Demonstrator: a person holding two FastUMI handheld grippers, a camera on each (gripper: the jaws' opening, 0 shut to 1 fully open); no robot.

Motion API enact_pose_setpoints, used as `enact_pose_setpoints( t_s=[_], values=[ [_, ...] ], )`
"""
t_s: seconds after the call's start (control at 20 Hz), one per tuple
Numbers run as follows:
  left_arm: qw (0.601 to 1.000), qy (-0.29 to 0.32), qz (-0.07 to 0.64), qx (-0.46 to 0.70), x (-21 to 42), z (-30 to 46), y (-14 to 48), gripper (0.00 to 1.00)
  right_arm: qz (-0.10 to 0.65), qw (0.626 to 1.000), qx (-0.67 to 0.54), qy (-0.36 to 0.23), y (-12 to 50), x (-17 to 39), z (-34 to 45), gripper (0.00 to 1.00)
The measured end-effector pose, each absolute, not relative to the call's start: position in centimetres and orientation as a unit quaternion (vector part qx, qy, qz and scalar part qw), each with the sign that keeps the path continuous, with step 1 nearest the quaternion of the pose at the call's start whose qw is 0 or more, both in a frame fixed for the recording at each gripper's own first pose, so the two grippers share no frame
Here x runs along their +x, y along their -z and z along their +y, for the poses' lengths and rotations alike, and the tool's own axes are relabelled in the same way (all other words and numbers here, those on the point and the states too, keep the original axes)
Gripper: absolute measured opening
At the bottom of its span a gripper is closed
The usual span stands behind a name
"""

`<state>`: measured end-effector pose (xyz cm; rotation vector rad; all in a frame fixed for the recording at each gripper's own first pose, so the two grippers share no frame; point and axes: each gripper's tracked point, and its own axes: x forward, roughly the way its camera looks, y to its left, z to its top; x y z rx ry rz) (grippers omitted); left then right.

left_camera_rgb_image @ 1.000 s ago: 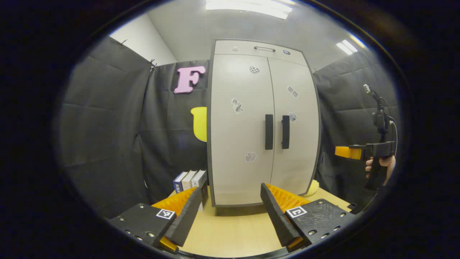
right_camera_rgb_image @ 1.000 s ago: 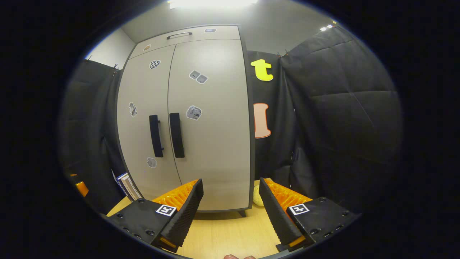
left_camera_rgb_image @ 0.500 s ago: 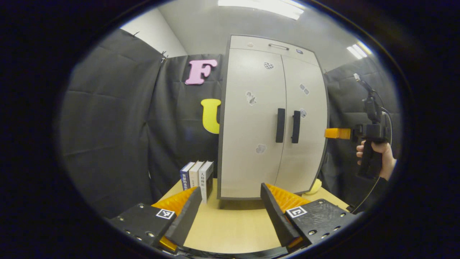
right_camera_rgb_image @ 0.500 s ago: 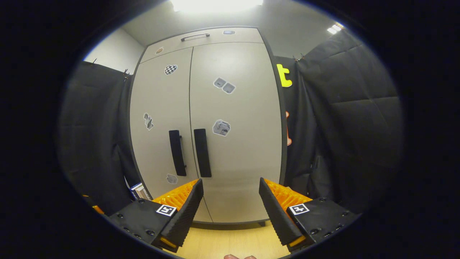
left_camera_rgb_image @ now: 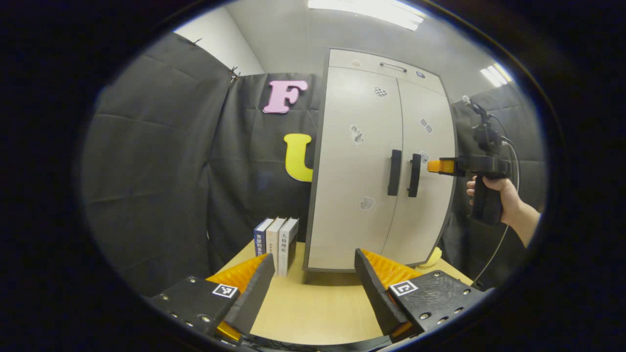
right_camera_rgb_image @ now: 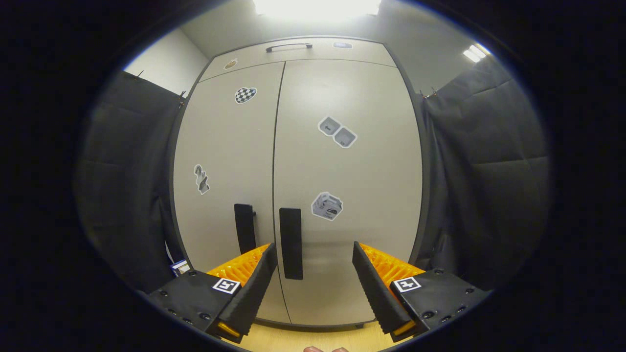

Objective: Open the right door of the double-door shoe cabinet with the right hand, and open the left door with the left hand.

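Standing on the wooden table [left_camera_rgb_image: 313, 313], the shoe cabinet [left_camera_rgb_image: 381, 161] has both doors shut, its left door [left_camera_rgb_image: 354, 161] and right door [left_camera_rgb_image: 428, 161] meeting at two black handles set side by side. In the right gripper view the right gripper [right_camera_rgb_image: 313, 283] faces the doors at close range with its fingers [right_camera_rgb_image: 249, 293] spread wide and holding nothing; the right door's handle [right_camera_rgb_image: 290, 243] sits just beside its left finger, though contact cannot be told. In the left gripper view that same gripper points level at the right door near the handle [left_camera_rgb_image: 414, 175], held in a hand [left_camera_rgb_image: 496, 193] with the forearm reaching in from the right. The left gripper [left_camera_rgb_image: 313, 293] hangs low over the table, well back from the cabinet, fingers [left_camera_rgb_image: 252, 293] wide apart and empty. Three books [left_camera_rgb_image: 276, 239] stand upright just left of the cabinet.
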<state>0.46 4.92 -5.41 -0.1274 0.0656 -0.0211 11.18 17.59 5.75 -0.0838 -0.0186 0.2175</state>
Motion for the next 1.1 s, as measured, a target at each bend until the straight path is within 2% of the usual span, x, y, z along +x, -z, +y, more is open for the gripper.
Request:
enact_pose_setpoints(
  t_s=[0.6, 0.7, 0.75, 0.85, 0.95, 1.1],
  values=[
    [0.999, -0.03, 0.042, -0.017, -1.0, 7.3, 6.2, 0.96, 0.056, 0.991, -0.036, -0.115, -2.1, 18.3, 20.6, 0.98],
    [0.998, -0.021, 0.049, -0.027, -1.1, 6.4, 6.6, 0.96, 0.062, 0.992, -0.029, -0.11, -1.9, 18.8, 20.8, 0.89],
    [0.998, -0.018, 0.052, -0.03, -1.2, 6.2, 6.8, 0.96, 0.065, 0.992, -0.026, -0.109, -1.8, 18.9, 20.9, 0.71],
    [0.998, -0.016, 0.054, -0.037, -1.3, 5.8, 7.1, 0.96, 0.068, 0.989, -0.017, -0.128, -1.6, 18.6, 21.8, 0.61],
    [0.997, -0.017, 0.056, -0.045, -1.2, 5.9, 7.4, 0.96, 0.061, 0.99, -0.022, -0.125, -1.7, 18.5, 21.8, 0.36],
    [0.997, -0.017, 0.063, -0.049, -1.3, 5.8, 8.5, 0.97, 0.052, 0.99, -0.007, -0.131, -1.6, 18.5, 21.7, 0.29]
  ],
)
